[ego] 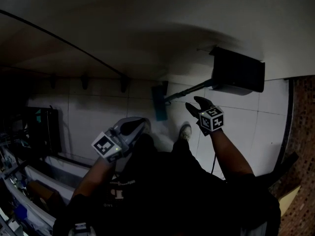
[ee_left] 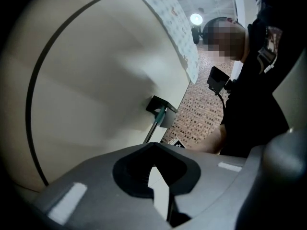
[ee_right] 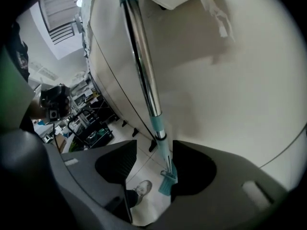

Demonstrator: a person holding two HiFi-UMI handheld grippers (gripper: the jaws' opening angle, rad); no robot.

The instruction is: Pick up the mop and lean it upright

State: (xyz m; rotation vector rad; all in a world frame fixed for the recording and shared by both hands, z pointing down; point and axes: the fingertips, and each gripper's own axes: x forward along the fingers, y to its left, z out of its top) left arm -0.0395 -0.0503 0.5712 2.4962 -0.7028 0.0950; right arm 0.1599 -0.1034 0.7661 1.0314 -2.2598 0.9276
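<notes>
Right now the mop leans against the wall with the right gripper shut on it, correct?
No. The mop does lean against the wall, but the right gripper is open: the right gripper view shows its jaws apart, pressing on nothing.

- Plain cream wall [ego: 147, 28], crossed by a thin black cable [ego: 64, 42].
- White square-tiled floor [ego: 98, 104], dimly lit.
- Reddish brick-patterned floor strip [ego: 302, 132] at the right.
- Round bright ceiling lamp [ee_left: 195, 18].
</notes>
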